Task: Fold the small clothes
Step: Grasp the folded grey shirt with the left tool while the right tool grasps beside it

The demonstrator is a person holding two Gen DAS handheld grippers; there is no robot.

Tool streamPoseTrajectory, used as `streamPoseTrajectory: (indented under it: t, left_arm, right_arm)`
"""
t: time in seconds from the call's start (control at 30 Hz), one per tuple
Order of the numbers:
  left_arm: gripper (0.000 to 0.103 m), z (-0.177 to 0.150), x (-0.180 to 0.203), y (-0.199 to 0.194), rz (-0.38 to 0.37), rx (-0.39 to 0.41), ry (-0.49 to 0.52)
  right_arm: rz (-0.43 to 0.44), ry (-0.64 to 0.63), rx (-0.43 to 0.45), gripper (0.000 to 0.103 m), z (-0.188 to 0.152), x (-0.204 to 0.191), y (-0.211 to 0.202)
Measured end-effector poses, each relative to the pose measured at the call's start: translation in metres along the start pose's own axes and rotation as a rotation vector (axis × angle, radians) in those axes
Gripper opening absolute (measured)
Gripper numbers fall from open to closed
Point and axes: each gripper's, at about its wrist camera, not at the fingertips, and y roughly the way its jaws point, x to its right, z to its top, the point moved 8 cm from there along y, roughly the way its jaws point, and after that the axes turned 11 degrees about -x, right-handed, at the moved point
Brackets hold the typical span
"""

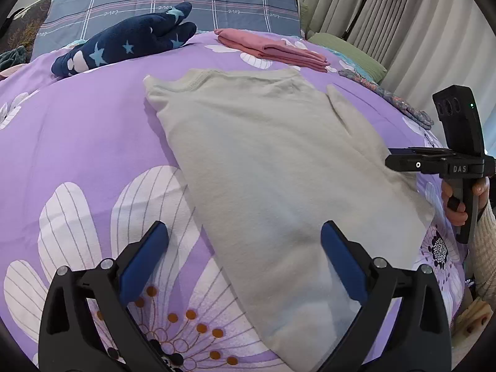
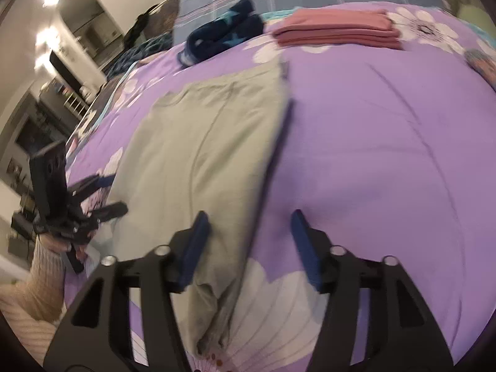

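A pale green shirt (image 1: 272, 167) lies flat on the purple flower bedspread (image 1: 93, 142), folded into a long shape. In the left wrist view it fills the middle and runs from 11 o'clock down to 5 o'clock. The left gripper (image 1: 245, 260) hangs over its near end with its blue jaws spread wide and nothing pinched. The right gripper (image 2: 248, 248) has its jaws partly apart above the shirt's bunched corner, and the pads do not press the cloth. A folded pink cloth (image 1: 272, 50) sits at 12 o'clock. A dark blue star cloth (image 1: 124, 42) sits at 10 o'clock.
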Motion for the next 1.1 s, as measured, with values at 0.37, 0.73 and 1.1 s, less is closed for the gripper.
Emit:
streamPoseTrajectory:
  t: [0.37,0.73,1.1]
  left_arm:
    - [0.092,0.015,-0.002,0.001,-0.037,-0.001,-0.003]
    - [0.084,0.042,-0.002,0.018,-0.048,-0.018,0.029]
    - [0.08,0.063,-0.007,0.031,-0.077,-0.021,0.035]
  right_arm:
    - [0.152,-0.002,-0.033,0.059,0.039,-0.004,0.021]
    - [0.16,-0.021,-0.047,0.059,0.051,-0.001,0.03]
    - [0.181,-0.032,-0.022,0.052,0.085,-0.004,0.052]
